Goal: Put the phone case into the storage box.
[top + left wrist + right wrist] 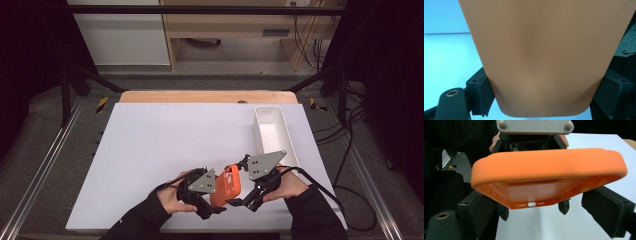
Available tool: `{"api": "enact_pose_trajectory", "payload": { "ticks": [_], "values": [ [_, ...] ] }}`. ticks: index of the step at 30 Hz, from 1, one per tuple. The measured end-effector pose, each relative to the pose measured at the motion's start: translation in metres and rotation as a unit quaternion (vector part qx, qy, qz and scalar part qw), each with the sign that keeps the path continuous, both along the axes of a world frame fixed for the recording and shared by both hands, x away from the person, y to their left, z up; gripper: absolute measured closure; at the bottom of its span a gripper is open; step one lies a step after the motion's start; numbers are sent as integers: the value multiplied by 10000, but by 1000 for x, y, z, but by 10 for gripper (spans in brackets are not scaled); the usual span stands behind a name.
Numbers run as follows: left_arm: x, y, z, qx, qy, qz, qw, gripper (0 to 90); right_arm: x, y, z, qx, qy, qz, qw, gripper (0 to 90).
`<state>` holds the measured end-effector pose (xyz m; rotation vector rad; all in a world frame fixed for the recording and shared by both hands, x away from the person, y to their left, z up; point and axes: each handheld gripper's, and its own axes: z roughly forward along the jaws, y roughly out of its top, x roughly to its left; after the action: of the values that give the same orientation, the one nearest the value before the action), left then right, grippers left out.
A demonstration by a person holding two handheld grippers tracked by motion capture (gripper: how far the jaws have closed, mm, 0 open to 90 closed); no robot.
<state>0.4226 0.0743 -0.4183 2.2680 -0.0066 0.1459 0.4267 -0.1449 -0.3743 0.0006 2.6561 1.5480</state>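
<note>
Near the table's [150, 130] front edge, the case [226, 186] hangs between both grippers. Left gripper [212, 210] pinches its sides; right gripper's [534, 220] jaws spread, not touching yet. I'd close R evenly, w/o twisting.

object: orange phone case [226, 186] | material: soft, moulded rim, port cut-outs along one end | pose: raised off the white table, tilted on edge | place: near front edge, between both grippers, left jaws clamping it
</note>
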Motion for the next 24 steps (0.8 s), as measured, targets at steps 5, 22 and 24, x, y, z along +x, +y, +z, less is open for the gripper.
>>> {"api": "enact_pose_trajectory", "payload": {
  "ticks": [5, 22, 24],
  "values": [
    [0, 0, -1, 2, 5, -8, 10000, 154, 0, 0, 0, 5, 13, 25, 10000, 153],
    [1, -1, -3, 66, 21, 17, 10000, 147, 2, 1, -1, -73, 102, -14, 9999, 166],
    [0, -1, -3, 70, 25, 30, 10000, 144, 2, 1, -1, -90, 120, -11, 9999, 166]
  ]
}}
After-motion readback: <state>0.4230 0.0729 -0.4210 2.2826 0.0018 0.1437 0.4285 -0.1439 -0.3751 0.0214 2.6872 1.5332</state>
